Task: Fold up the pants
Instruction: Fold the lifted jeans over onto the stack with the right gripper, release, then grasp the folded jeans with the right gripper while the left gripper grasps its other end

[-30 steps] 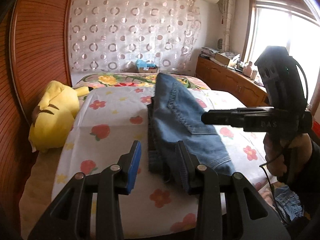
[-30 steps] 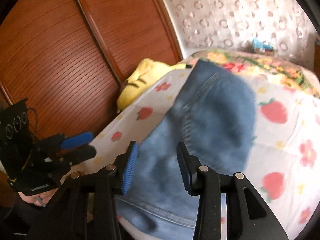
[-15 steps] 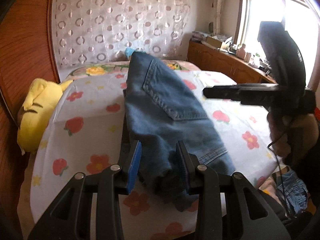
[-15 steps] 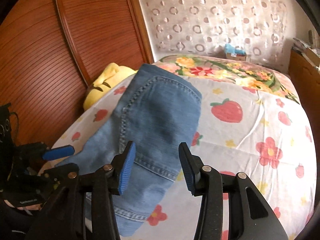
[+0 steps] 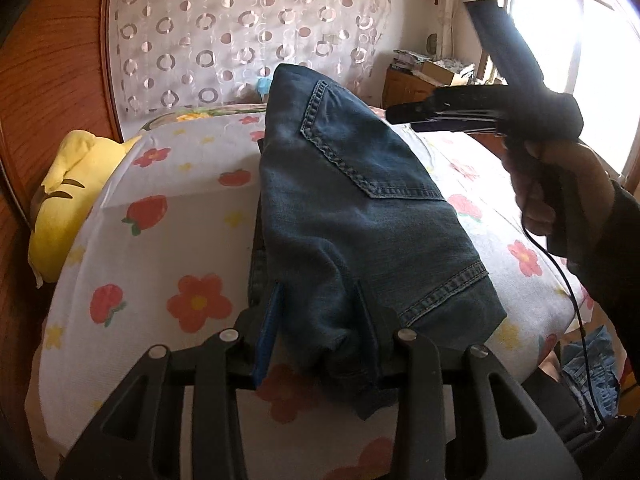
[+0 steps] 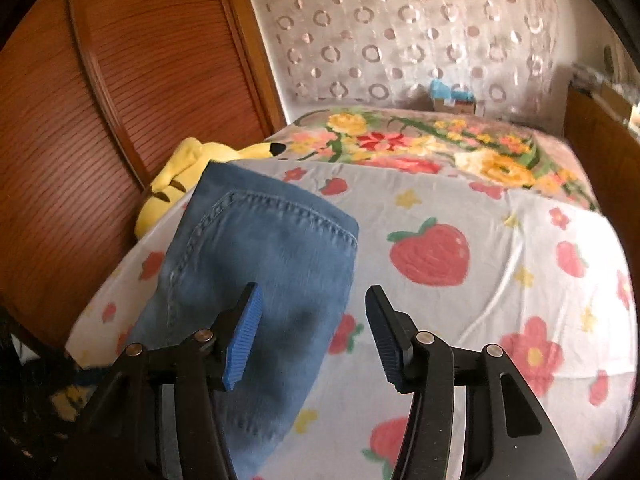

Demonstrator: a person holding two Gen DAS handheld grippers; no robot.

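The folded blue jeans point(image 5: 352, 216) lie on the flowered bedsheet point(image 5: 160, 248), back pocket up, reaching from the near edge toward the headboard. My left gripper point(image 5: 320, 328) is open, and its two fingers stand on either side of the near bunched end of the jeans. My right gripper point(image 6: 312, 332) is open and empty above the sheet, at the right edge of the jeans point(image 6: 260, 272). In the left wrist view it point(image 5: 404, 118) hovers above the jeans' right side, held by a hand.
A yellow plush toy point(image 5: 68, 196) lies at the bed's left edge against the wooden wardrobe point(image 6: 120, 100). A floral blanket point(image 6: 420, 144) covers the far end. A wooden cabinet point(image 5: 416, 88) stands under the window. More denim point(image 5: 588, 364) lies on the floor at right.
My left gripper has moved forward so the near end of the jeans sits between its fingers. My right gripper has drifted right, off the jeans and over the sheet.
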